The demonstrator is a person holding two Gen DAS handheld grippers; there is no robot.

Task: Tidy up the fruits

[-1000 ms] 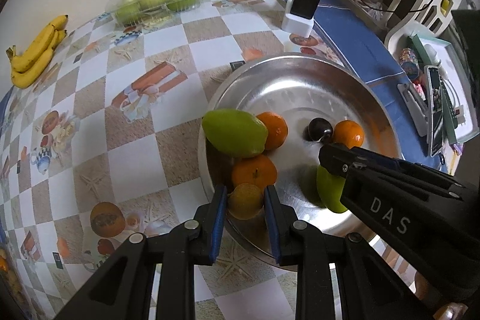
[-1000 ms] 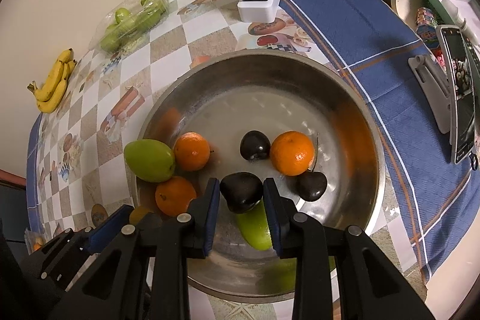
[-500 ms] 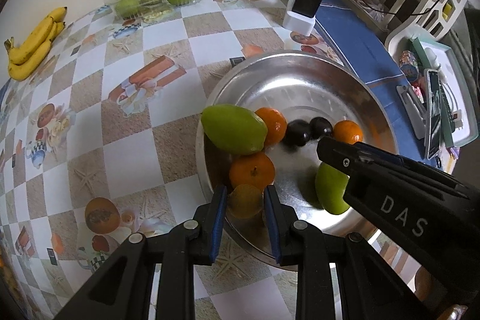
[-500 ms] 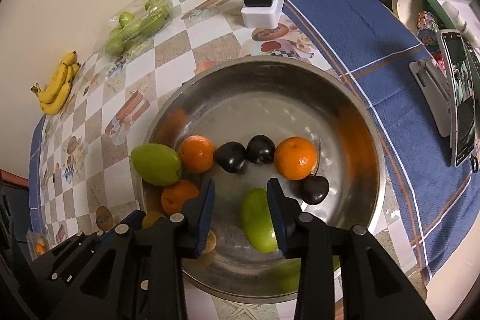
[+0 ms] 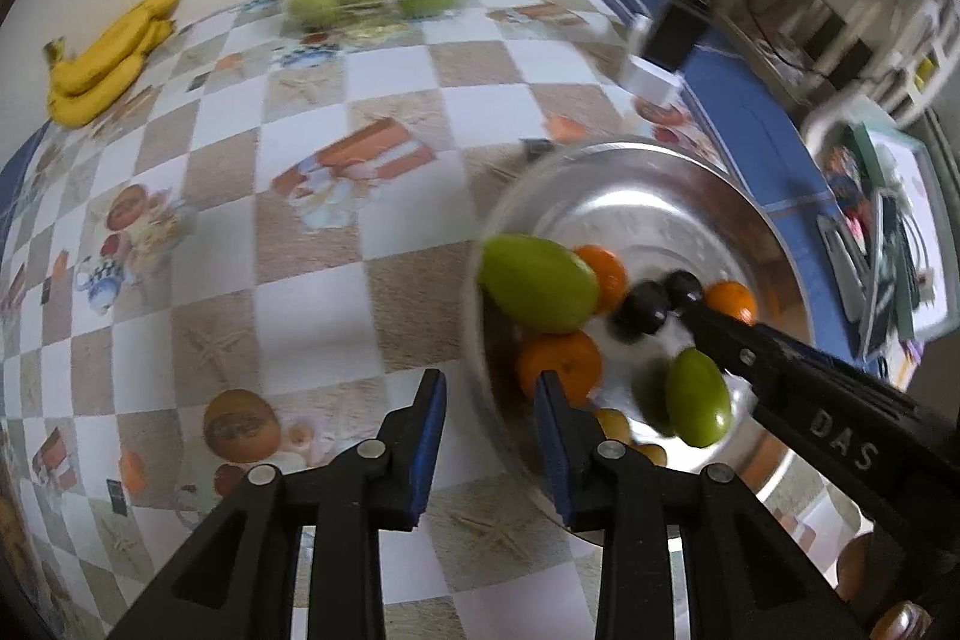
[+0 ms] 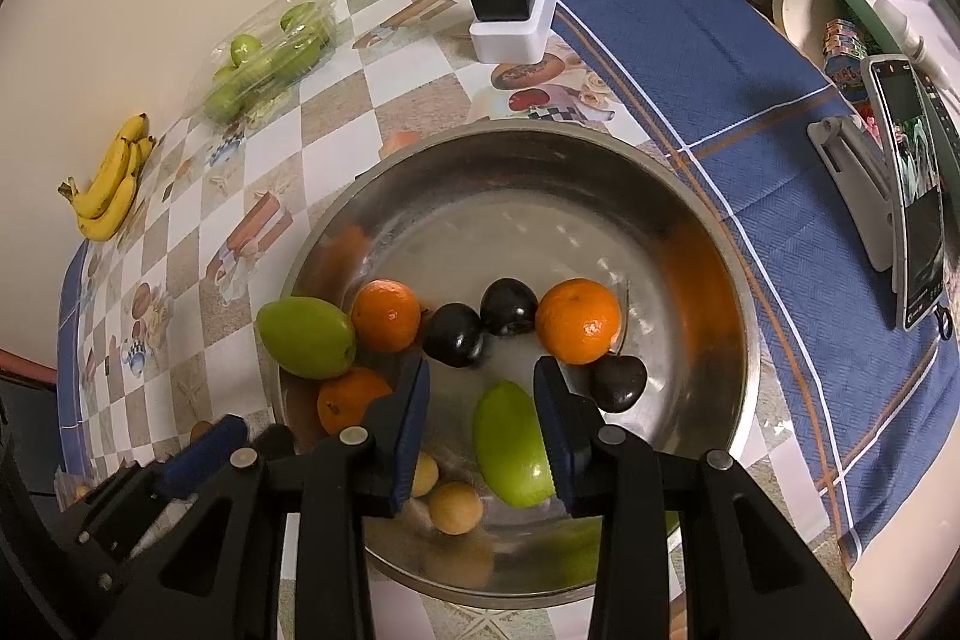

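Both the left gripper and right gripper are hanging released and empty by the steel bowl, likely between placements, needing another loose fruit such as the bananas.

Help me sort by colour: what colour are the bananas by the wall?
Yellow, with dark tips; the bananas show best in the right wrist view.

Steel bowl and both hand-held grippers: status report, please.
Left hand-held gripper open, empty, at bowl's rim. Right hand-held gripper open, empty, over steel bowl. Mangoes, oranges, plums in bowl; bananas and boxed green fruit outside. Nothing in the way.
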